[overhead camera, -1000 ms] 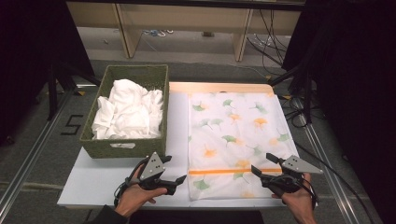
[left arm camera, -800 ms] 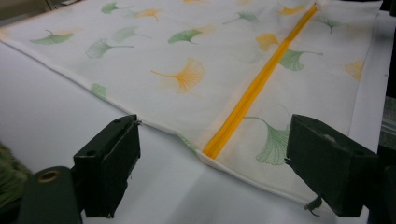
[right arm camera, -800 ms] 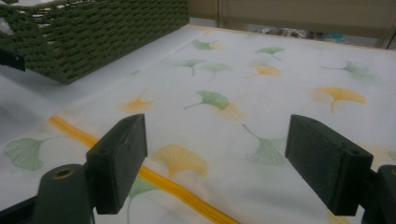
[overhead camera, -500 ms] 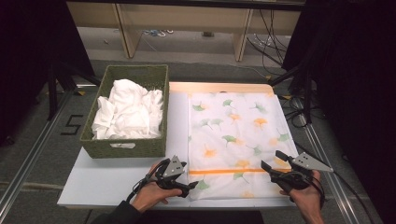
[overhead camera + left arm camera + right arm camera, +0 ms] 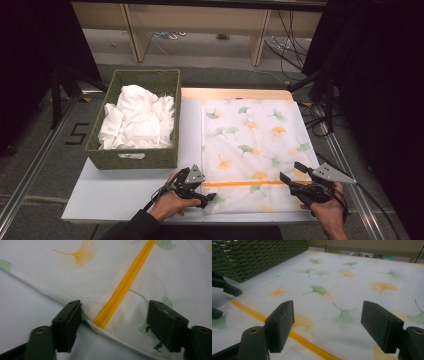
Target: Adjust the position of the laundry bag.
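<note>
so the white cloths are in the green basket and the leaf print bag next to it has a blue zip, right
Not quite: the zip is orange, not blue, as the left gripper view shows. The rest holds: the white cloths lie in the green basket, with the leaf print bag beside it.

One mesh bag [image 5: 255, 150] with one zip [image 5: 250, 183]; one basket [image 5: 135, 156] of white cloths [image 5: 137, 122]; two tools [image 5: 206, 197] [image 5: 291, 172]; one desk [image 5: 115, 195].
</note>
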Motion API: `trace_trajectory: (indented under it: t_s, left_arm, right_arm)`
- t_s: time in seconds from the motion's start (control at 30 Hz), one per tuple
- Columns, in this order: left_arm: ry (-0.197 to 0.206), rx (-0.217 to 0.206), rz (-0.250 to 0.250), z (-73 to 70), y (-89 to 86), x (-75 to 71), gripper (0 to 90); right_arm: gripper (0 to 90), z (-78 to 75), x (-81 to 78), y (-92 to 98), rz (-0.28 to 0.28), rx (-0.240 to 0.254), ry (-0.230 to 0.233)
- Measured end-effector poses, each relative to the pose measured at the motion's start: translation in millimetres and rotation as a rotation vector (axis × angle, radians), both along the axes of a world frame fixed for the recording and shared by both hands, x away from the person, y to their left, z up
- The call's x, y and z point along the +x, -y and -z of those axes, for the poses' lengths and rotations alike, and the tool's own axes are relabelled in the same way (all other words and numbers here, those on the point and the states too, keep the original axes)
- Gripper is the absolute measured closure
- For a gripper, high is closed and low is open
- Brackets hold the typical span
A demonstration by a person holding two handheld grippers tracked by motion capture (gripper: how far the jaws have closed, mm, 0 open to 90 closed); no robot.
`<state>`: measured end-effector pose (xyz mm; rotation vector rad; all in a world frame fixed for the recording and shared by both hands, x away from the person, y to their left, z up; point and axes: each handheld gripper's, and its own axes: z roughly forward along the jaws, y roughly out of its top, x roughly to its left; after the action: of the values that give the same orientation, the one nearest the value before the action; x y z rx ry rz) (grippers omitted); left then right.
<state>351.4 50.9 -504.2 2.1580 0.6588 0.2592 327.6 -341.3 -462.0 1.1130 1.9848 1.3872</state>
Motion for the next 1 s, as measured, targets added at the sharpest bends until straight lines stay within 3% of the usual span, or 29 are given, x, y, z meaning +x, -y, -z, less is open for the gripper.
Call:
trace_trajectory:
  t_s: [0.03, 0.1, 0.2, 0.23, 0.27, 0.3, 0.33, 0.37, 0.4, 0.43, 0.47, 0.53, 0.57, 0.6, 0.63, 0.67, 0.77, 0.83, 0.87, 0.9, 0.97, 1.0]
  left_arm:
    - [0.008, 0.005, -0.005, -0.5, -0.9, 1.0, 36.3]
    - [0.013, 0.008, 0.0, -1.5, -2.5, 2.8, 49.9]
    - [0.007, -0.028, -0.013, -0.5, -0.8, 4.1, 66.2]
    - [0.024, -0.004, 0.0, -1.9, -0.7, 4.6, 71.7]
    - [0.026, 0.001, 0.006, -2.0, -0.2, 5.1, 76.3]
    - [0.026, 0.001, 0.006, -2.0, -0.2, 5.1, 78.6]
    - [0.026, 0.018, 0.01, -3.2, 1.0, 5.4, 80.3]
    - [0.009, 0.02, 0.013, -4.3, 2.1, 5.3, 81.3]
    - [0.011, 0.025, 0.006, -4.7, 2.0, 5.9, 81.8]
    - [0.011, 0.025, 0.006, -4.7, 2.0, 5.9, 82.3]
    - [0.018, 0.02, -0.003, -4.2, 2.0, 6.3, 82.7]
    - [0.02, 0.028, 0.003, -5.1, 0.8, 7.7, 82.8]
    - [0.016, 0.028, -0.004, -5.4, 0.0, 7.9, 83.0]
    - [0.013, 0.024, -0.004, -5.7, -0.9, 9.2, 83.1]
    - [0.023, 0.045, -0.008, -7.9, -3.3, 10.5, 83.2]
    - [0.018, 0.034, -0.016, -8.3, -4.9, 11.4, 83.4]
    - [0.006, 0.018, -0.043, -8.9, -9.1, 13.5, 83.3]
    - [-0.001, 0.015, -0.036, -8.3, -9.1, 14.2, 83.3]
    - [-0.002, 0.022, -0.033, -8.3, -9.1, 14.1, 83.2]
    - [-0.002, 0.024, -0.032, -7.8, -8.9, 14.0, 83.3]
    - [-0.001, 0.024, -0.032, -7.7, -9.0, 14.0, 83.2]
    - [-0.001, 0.018, -0.031, -7.8, -9.3, 14.6, 83.2]
  right_arm:
    - [30.0, 0.4, 0.6, -0.5, -0.006, 0.011, 0.0]
    - [32.4, -2.8, -2.2, 1.2, 0.011, -0.014, -0.045]
    - [37.5, -2.6, 0.3, 4.1, 0.004, -0.006, -0.05]
    - [39.3, -3.4, 0.5, 6.4, 0.015, -0.003, -0.048]
    - [40.9, -4.6, 0.5, 10.2, 0.05, -0.011, -0.046]
    - [40.9, -4.6, 0.5, 10.2, 0.05, -0.011, -0.046]
    - [44.3, -4.5, 4.8, 18.1, 0.07, 0.004, -0.039]
    - [45.9, -5.7, 7.9, 26.0, 0.088, -0.049, -0.024]
    - [47.0, -7.0, 8.9, 30.2, 0.104, -0.059, -0.042]
    - [48.7, -6.0, 13.5, 35.7, 0.126, -0.072, -0.03]
    - [50.9, -4.9, 18.1, 41.6, 0.138, -0.046, -0.072]
    - [51.2, -4.1, 24.4, 52.2, 0.2, -0.096, -0.075]
    - [51.2, -2.4, 27.9, 54.3, 0.203, -0.055, -0.131]
    - [51.7, -2.3, 32.2, 60.9, 0.237, -0.101, -0.123]
    - [52.4, -1.3, 36.3, 64.6, 0.246, -0.105, -0.142]
    - [52.5, 0.4, 38.7, 63.3, 0.265, -0.062, -0.201]
    - [53.2, 3.5, 52.2, 72.0, 0.284, -0.091, -0.227]
    - [53.2, 8.0, 64.4, 74.4, 0.247, -0.09, -0.266]
    - [53.2, 10.2, 67.0, 71.1, 0.285, -0.09, -0.271]
    - [53.2, 11.6, 71.4, 73.9, 0.265, -0.126, -0.274]
    - [53.2, 14.5, 75.7, 74.2, 0.259, -0.131, -0.289]
    - [53.4, 19.1, 82.8, 74.3, 0.29, -0.168, -0.302]
